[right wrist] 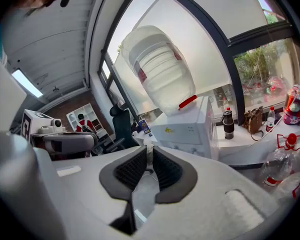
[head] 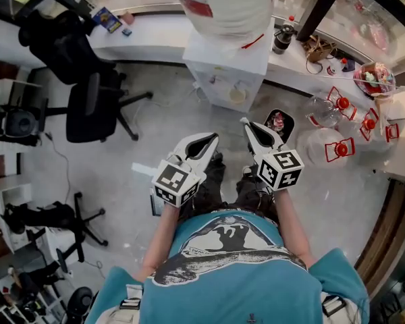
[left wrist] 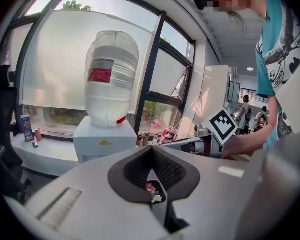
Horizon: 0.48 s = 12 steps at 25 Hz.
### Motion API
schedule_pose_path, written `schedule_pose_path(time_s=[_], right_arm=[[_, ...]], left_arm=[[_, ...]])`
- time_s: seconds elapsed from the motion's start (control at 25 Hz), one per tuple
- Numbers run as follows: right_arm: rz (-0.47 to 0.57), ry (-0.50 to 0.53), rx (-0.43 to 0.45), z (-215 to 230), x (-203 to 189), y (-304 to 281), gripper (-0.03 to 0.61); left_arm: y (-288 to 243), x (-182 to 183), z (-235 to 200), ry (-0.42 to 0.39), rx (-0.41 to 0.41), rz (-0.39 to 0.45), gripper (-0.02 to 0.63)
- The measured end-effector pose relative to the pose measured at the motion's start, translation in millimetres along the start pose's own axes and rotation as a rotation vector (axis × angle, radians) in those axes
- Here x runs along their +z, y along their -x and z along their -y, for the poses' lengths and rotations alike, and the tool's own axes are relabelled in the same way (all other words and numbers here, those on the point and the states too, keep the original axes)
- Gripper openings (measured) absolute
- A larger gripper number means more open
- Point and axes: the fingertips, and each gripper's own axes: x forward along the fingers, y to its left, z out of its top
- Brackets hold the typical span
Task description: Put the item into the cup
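Office floor (head: pixel 155 113), water dispenser (head: pixel 229 66) at the window. Left gripper (head: pixel 213 138) and right gripper (head: pixel 246 123): both clenched tip to tip, nothing between the jaws, raised side by side. No item is identifiable. A dark cup-like container (head: pixel 278 122) stands on the floor just beyond the right gripper. Judged step: before pickup. The next move calls for locating the item and opening one gripper over it
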Motion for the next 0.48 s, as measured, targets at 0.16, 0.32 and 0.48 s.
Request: schedule_pose_path(time_s=[0.16, 0.32, 0.48], right_arm=[[-0.006, 0.000, -0.050, 3, -5, -17, 0.038], [-0.015, 0.004, -0.091, 6, -11, -35, 0.038], [-0.032, 0.007, -0.122, 15, -20, -53, 0.038]], left_arm=[[-5, -8, -17, -0.007, -0.063, -0.013, 0.012], [-10, -11, -33, -0.030, -0.131, -0.014, 0.012], [-20, -20, -46, -0.046, -0.184, -0.029, 0.012]])
